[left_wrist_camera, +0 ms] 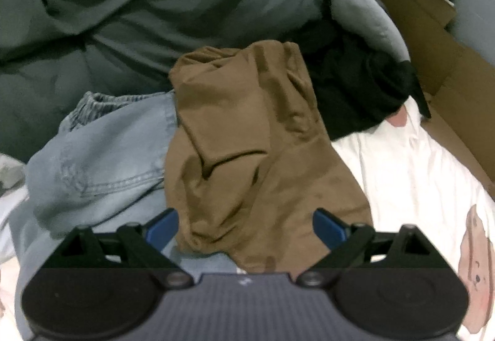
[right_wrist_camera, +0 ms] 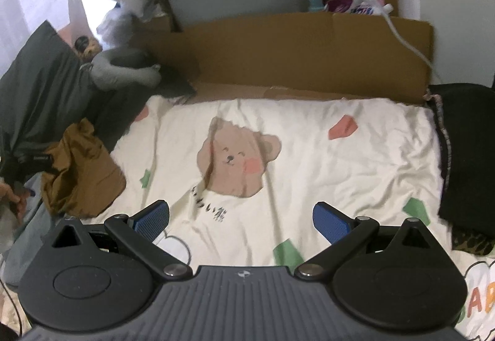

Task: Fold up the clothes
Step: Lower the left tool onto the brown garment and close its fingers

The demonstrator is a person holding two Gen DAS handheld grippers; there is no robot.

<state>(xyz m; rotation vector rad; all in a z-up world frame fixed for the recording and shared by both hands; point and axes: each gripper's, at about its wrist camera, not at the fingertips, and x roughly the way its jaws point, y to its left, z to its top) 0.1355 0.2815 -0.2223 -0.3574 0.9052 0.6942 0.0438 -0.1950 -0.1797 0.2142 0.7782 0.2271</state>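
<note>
A crumpled brown garment lies on a pile of clothes, partly over pale blue jeans. My left gripper is open, its blue pads on either side of the brown garment's near edge, not closed on it. In the right wrist view the same brown garment sits at the far left. My right gripper hovers open over the white bear-print bedsheet, holding nothing.
A dark green-grey duvet fills the back left. Black clothing lies behind the brown garment, another black piece at the right. Flattened cardboard lines the far bed edge. A hand shows at the left.
</note>
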